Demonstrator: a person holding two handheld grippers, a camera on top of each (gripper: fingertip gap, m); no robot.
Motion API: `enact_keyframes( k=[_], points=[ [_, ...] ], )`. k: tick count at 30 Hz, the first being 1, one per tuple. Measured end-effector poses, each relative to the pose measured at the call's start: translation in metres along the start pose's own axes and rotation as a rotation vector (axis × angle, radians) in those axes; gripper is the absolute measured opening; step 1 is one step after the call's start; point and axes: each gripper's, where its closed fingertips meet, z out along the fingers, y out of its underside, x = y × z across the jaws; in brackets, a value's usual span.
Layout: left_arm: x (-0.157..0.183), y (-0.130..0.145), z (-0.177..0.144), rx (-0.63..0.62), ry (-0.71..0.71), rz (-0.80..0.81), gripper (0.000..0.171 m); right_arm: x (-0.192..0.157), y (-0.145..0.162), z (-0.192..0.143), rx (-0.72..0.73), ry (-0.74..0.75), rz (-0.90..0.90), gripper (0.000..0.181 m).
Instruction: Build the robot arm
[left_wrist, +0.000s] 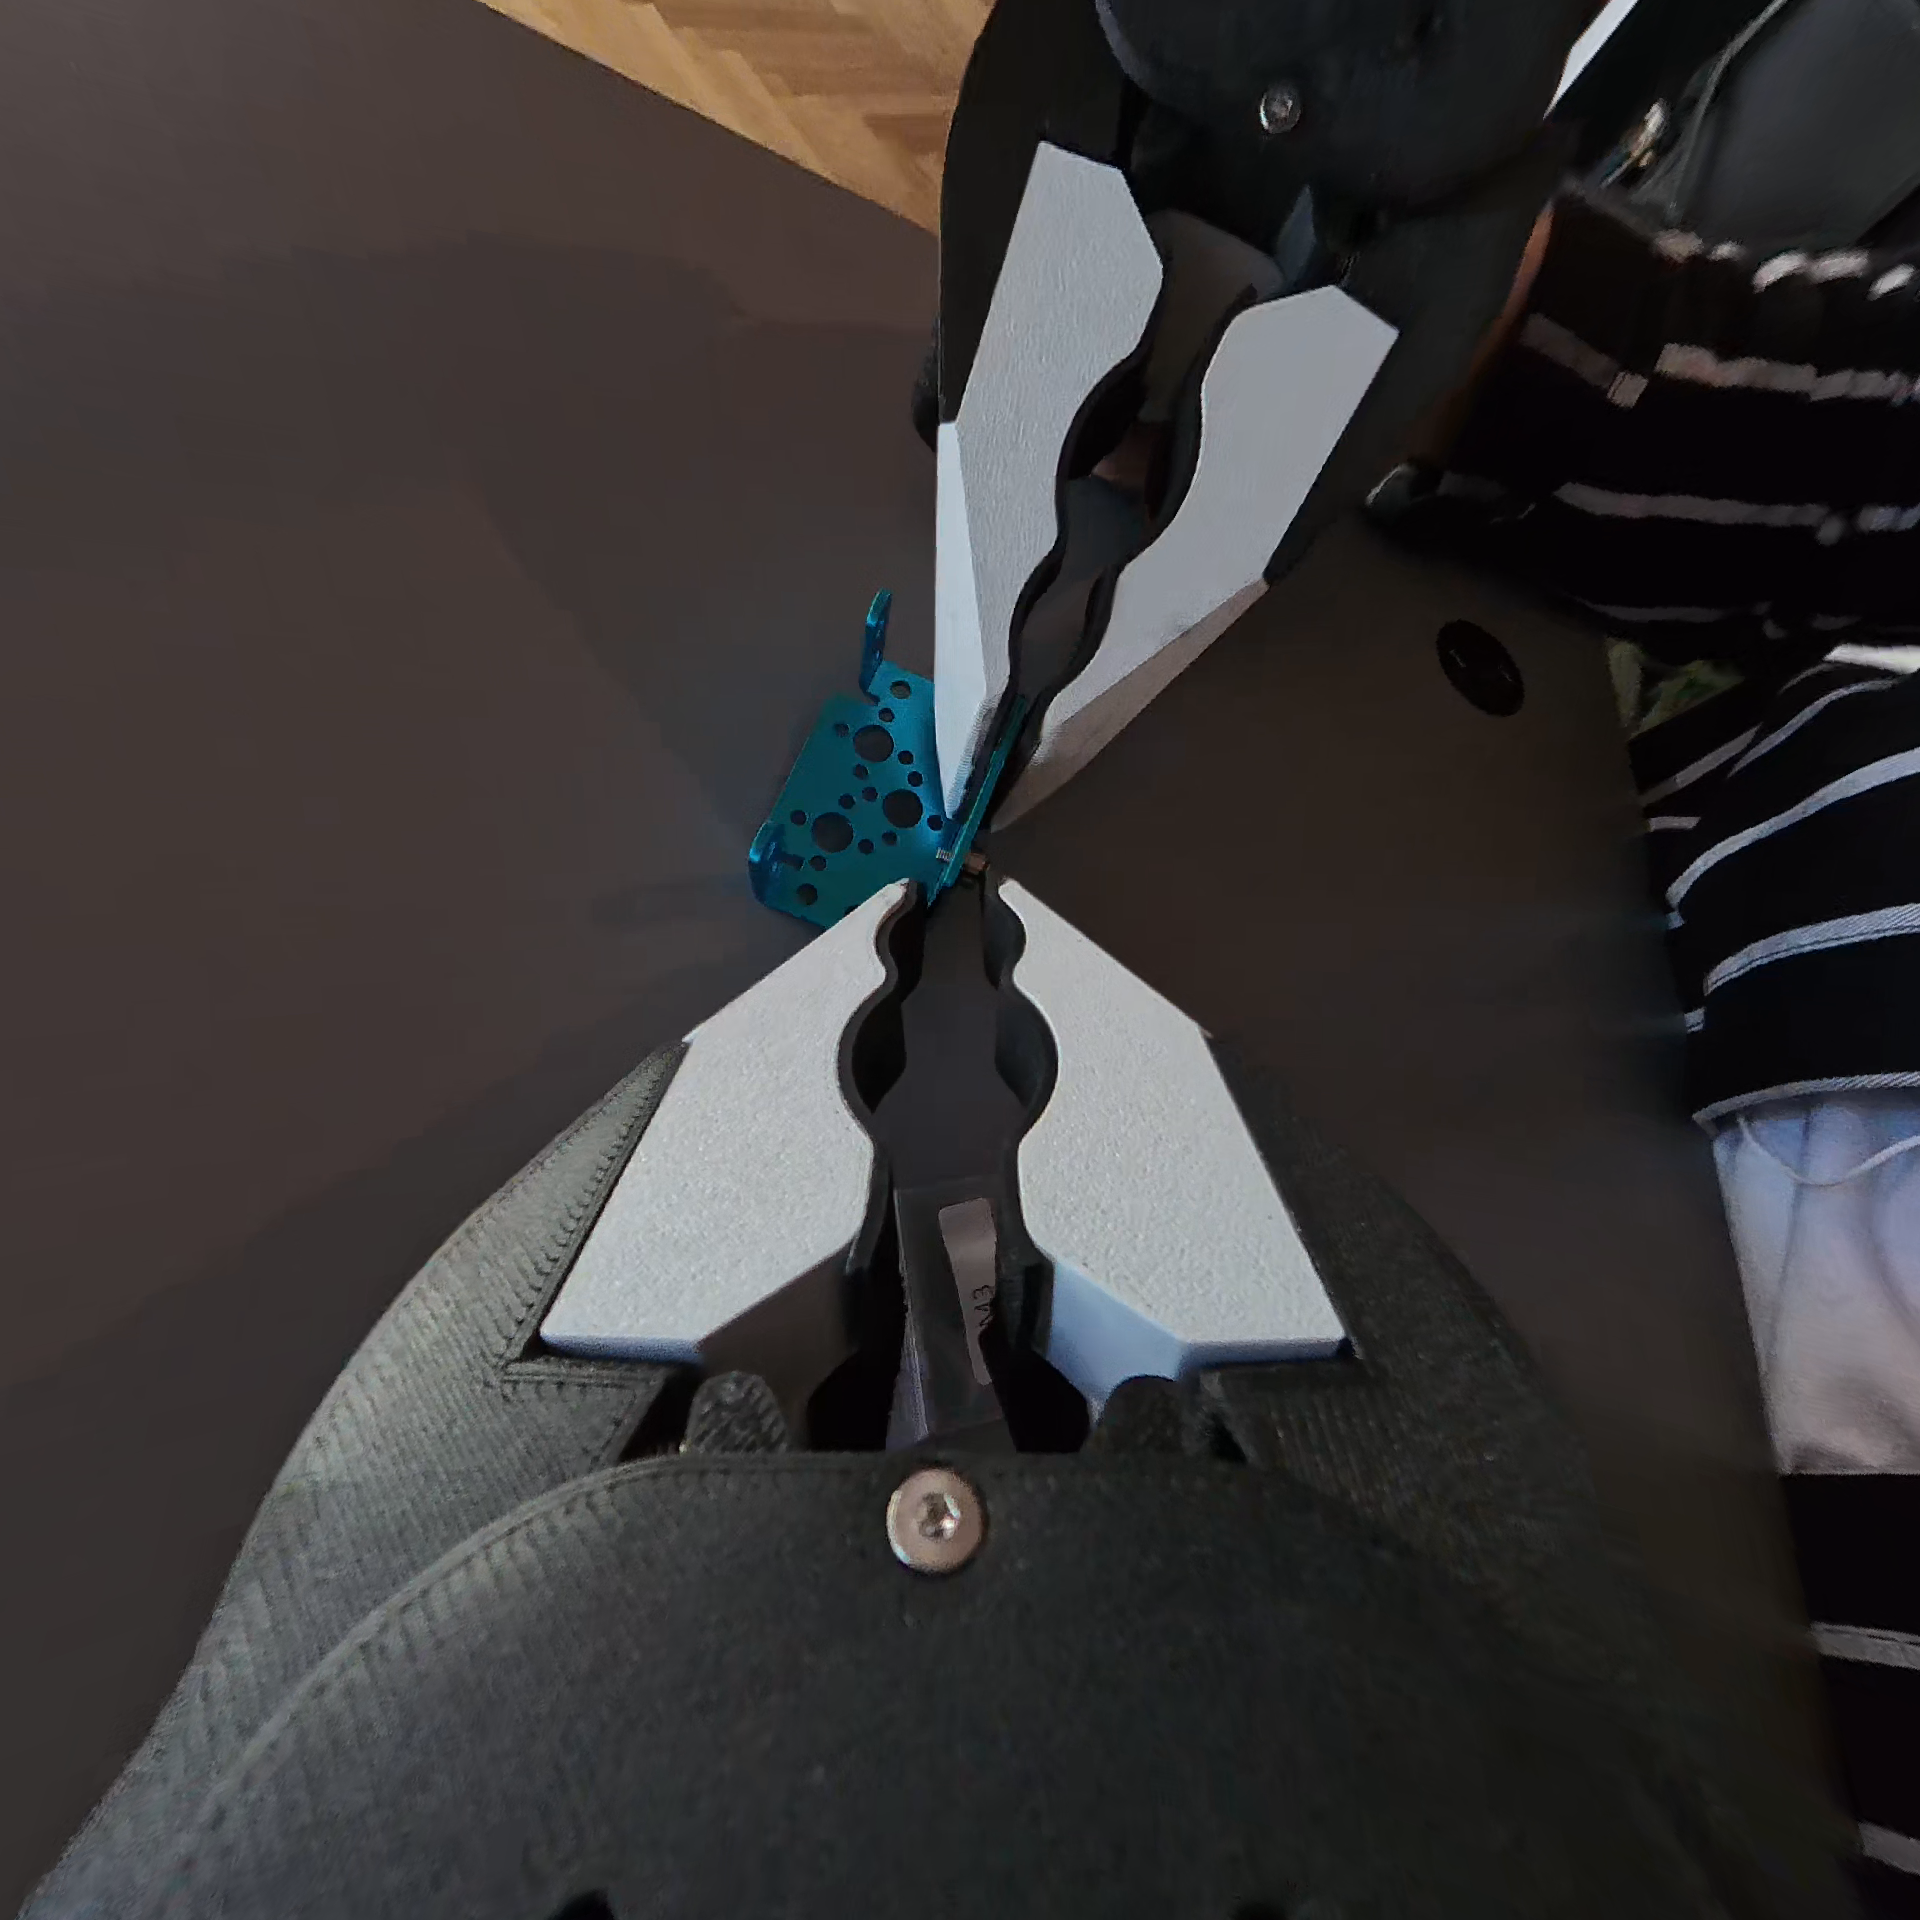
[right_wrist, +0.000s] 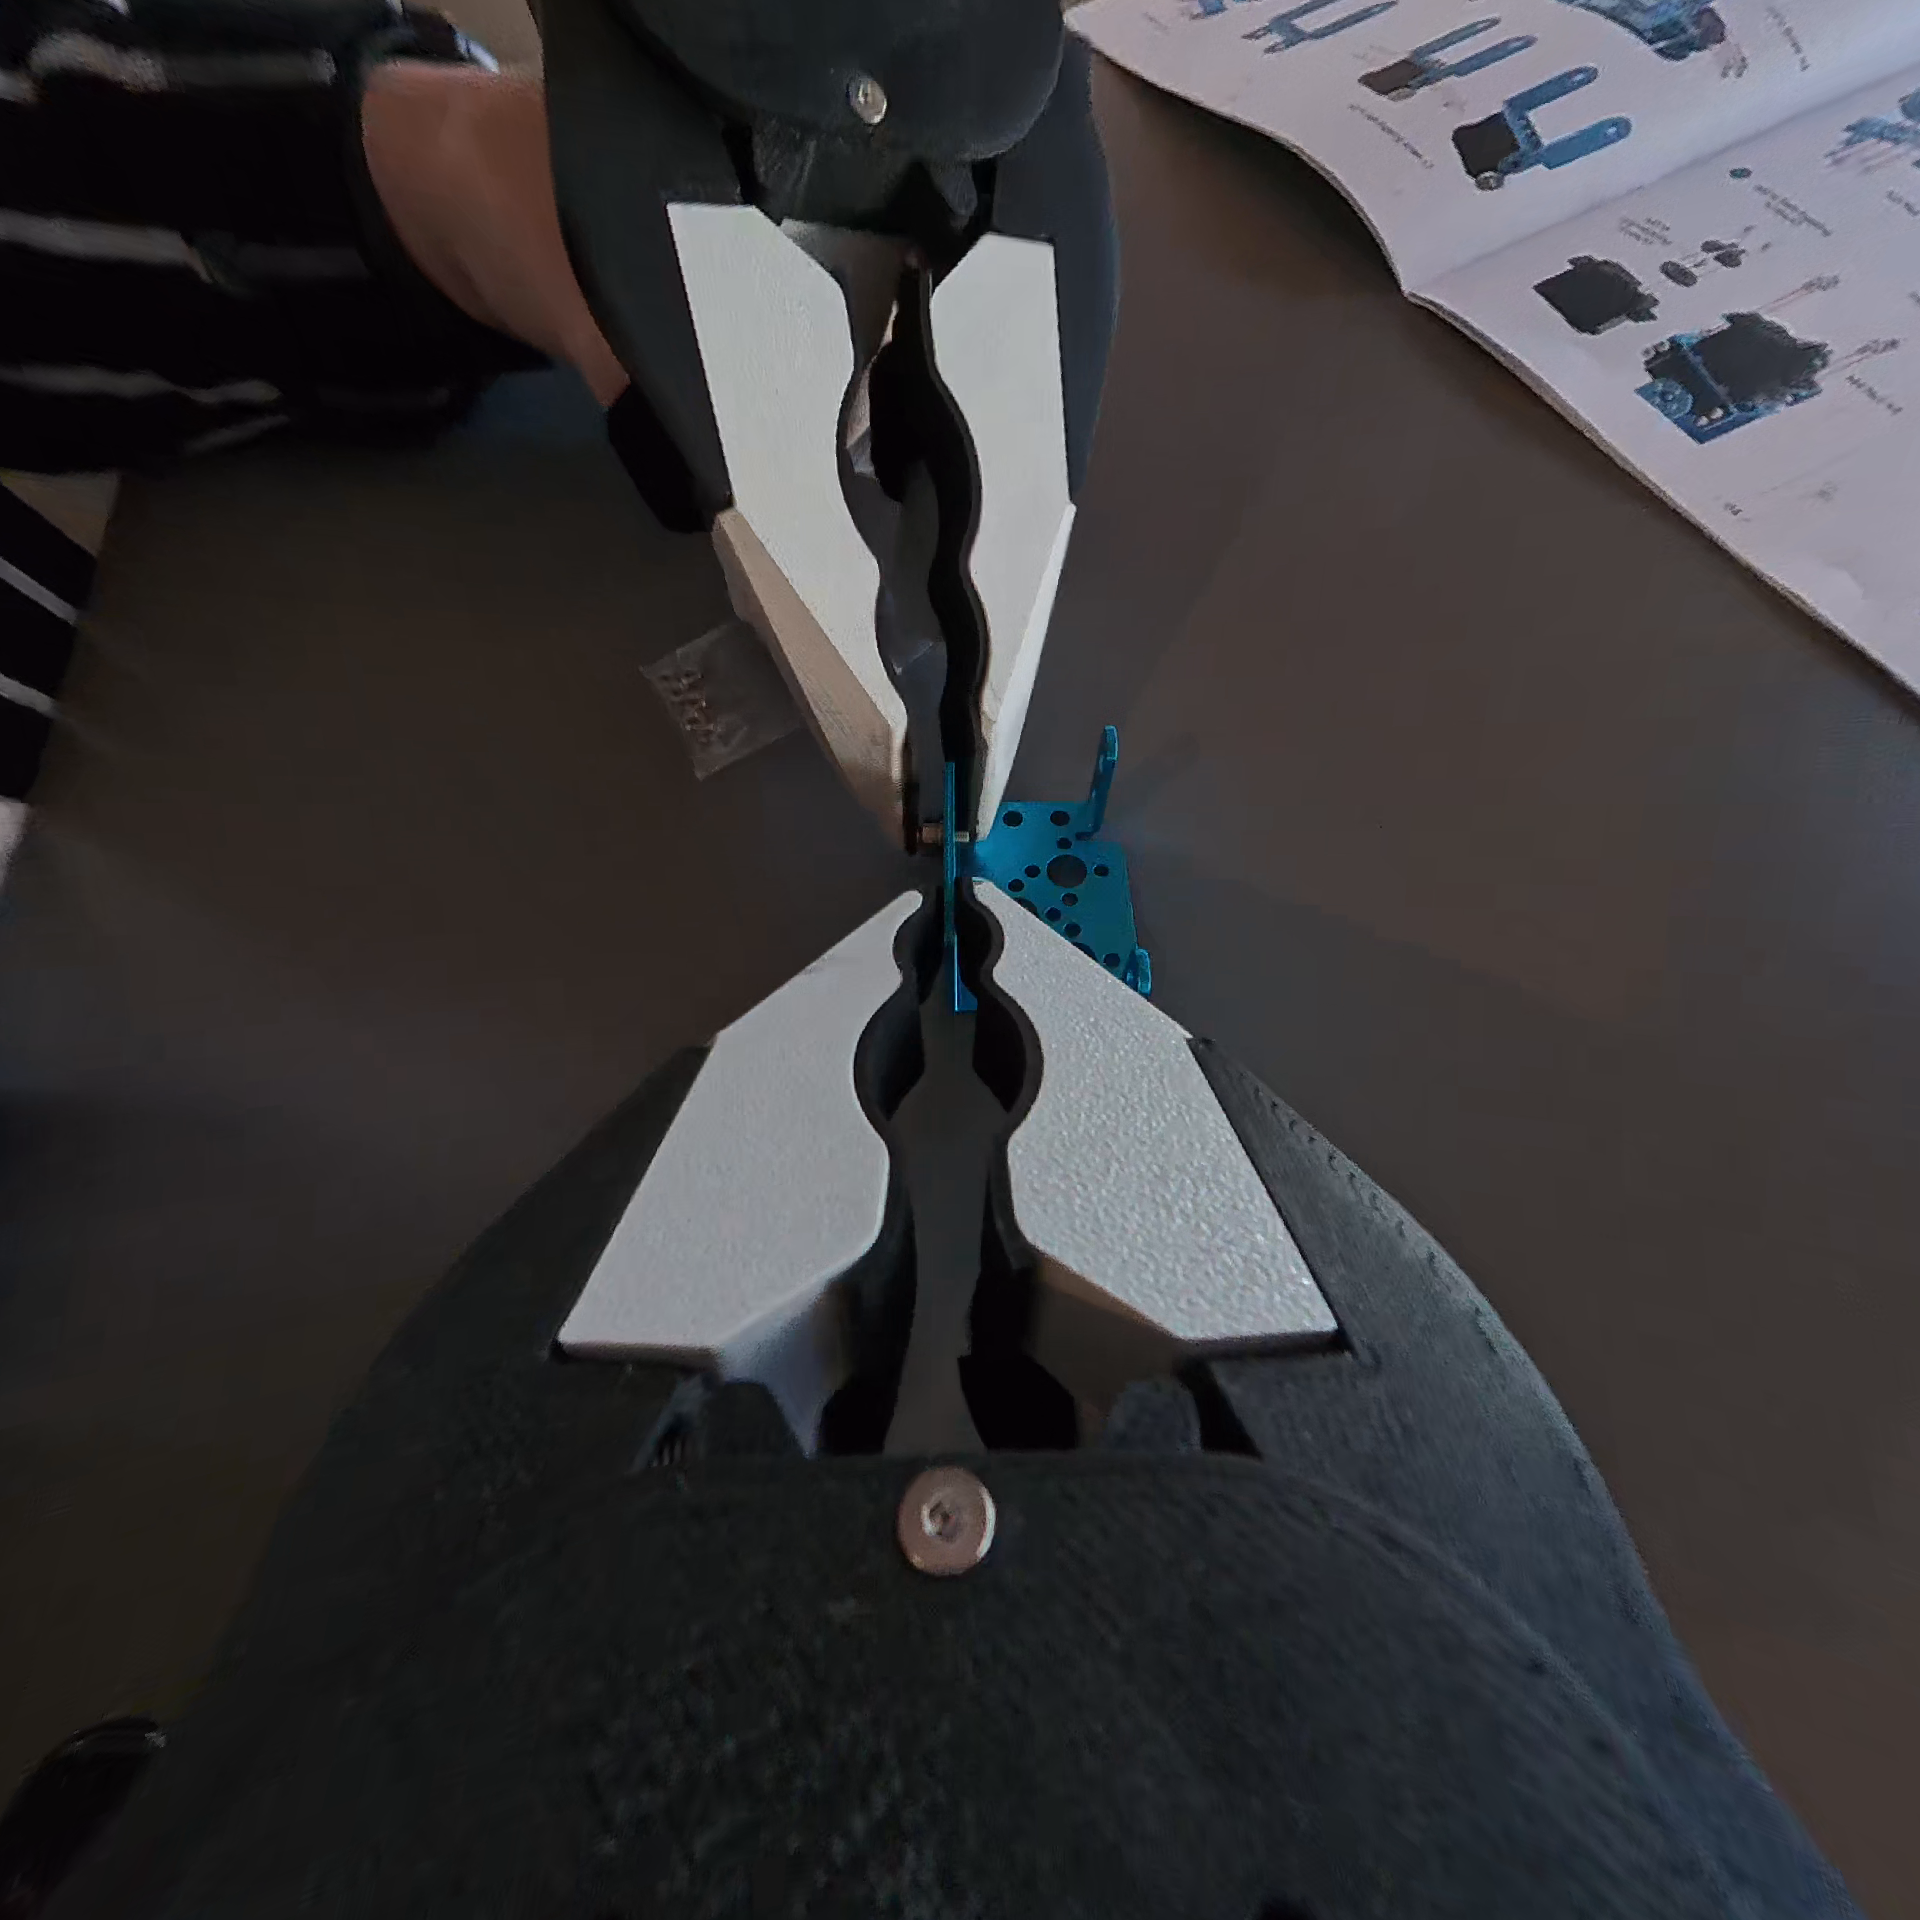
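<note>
A blue metal bracket with many holes is held above the dark table. My right gripper is shut on the bracket's thin flange; the perforated face sticks out to its right. In the left wrist view it comes in from above. My left gripper is shut on a slim dark tool with a silver label. The tool's tip meets a small screw in the flange. The left gripper reaches down from the top of the right wrist view.
An open instruction booklet lies at the far right of the table. A small clear bag of parts lies behind the left gripper. A person's striped sleeves are close by. Wooden floor shows beyond the table edge. My left and right fingertips are right by each other.
</note>
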Motion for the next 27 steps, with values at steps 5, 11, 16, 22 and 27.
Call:
enact_keyframes(
  k=[5, 11, 16, 22, 27],
  points=[
    [-0.006, 0.004, 0.001, -0.053, -0.109, 0.124, 0.011, 0.003, 0.003, 0.004, -0.044, 0.091, -0.158, 0.002],
    [-0.009, 0.005, 0.001, -0.085, -0.181, 0.218, 0.013, 0.003, 0.002, 0.005, -0.108, 0.279, -0.520, 0.002],
    [-0.009, 0.006, 0.003, -0.132, -0.256, 0.312, 0.013, 0.003, 0.003, 0.003, -0.137, 0.369, -0.677, 0.002],
    [-0.010, 0.005, 0.006, -0.184, -0.332, 0.415, 0.013, 0.003, 0.005, 0.001, -0.164, 0.431, -0.827, 0.002],
    [-0.004, 0.004, 0.011, -0.228, -0.357, 0.470, 0.012, -0.002, 0.009, -0.004, -0.155, 0.470, -0.907, 0.002]
  ],
)
